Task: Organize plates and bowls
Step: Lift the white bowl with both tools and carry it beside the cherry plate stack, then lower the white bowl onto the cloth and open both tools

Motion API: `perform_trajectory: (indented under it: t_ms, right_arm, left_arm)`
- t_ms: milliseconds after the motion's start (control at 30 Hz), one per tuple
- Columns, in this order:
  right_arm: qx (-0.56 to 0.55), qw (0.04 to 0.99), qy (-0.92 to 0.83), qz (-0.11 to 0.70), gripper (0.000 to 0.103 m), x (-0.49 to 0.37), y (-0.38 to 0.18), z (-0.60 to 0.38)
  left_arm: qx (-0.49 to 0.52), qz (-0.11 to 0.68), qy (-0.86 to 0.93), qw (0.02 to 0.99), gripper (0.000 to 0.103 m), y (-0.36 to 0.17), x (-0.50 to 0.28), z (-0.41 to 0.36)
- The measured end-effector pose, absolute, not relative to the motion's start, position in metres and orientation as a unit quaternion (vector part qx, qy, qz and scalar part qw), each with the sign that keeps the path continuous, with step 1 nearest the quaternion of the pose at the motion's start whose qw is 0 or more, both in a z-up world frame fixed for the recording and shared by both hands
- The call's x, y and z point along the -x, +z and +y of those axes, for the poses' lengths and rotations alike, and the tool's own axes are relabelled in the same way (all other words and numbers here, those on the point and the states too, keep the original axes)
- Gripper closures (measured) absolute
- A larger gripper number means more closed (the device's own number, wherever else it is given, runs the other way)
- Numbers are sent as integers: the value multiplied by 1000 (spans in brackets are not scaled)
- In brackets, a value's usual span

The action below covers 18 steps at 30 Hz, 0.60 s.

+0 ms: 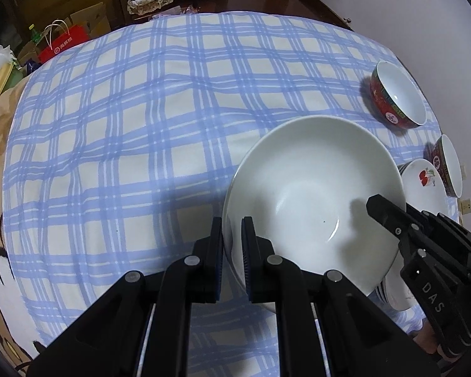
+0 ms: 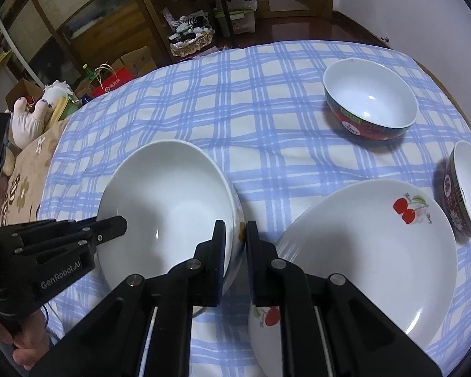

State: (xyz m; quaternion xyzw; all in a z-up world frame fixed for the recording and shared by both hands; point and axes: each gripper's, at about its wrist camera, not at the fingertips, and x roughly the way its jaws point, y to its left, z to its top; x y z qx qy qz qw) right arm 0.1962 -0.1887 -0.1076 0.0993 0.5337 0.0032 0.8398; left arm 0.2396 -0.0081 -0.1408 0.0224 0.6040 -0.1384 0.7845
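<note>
Both grippers pinch the empty white bowl [image 1: 311, 188].

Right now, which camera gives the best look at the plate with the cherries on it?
The right wrist view: the cherry plate lies nearly whole, its red cherry print plain, on top of a stack. The left wrist view shows only a sliver of it, behind the white bowl and near the picture's edge.

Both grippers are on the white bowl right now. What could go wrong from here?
1. The left gripper and right gripper each pinch only the thin rim of the white bowl; uneven pulling could make it slip or tip.
2. The cherry plates sit stacked close beside it, so a swing right may knock them.
3. The checked cloth looks soft and rumpled, so a set-down may wobble.
</note>
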Motion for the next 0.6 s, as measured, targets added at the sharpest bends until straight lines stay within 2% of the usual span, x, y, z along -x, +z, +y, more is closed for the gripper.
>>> perform_trajectory:
  t_ms: [300, 600]
  right_arm:
    - [-113, 835, 6, 538, 90, -200, -114, -188]
    - [-105, 837, 13, 537, 89, -198, -112, -187]
  left_arm:
    - [-13, 604, -135, 786, 92, -139, -241, -4]
    - [-53, 588, -120, 798, 91, -138, -239, -5]
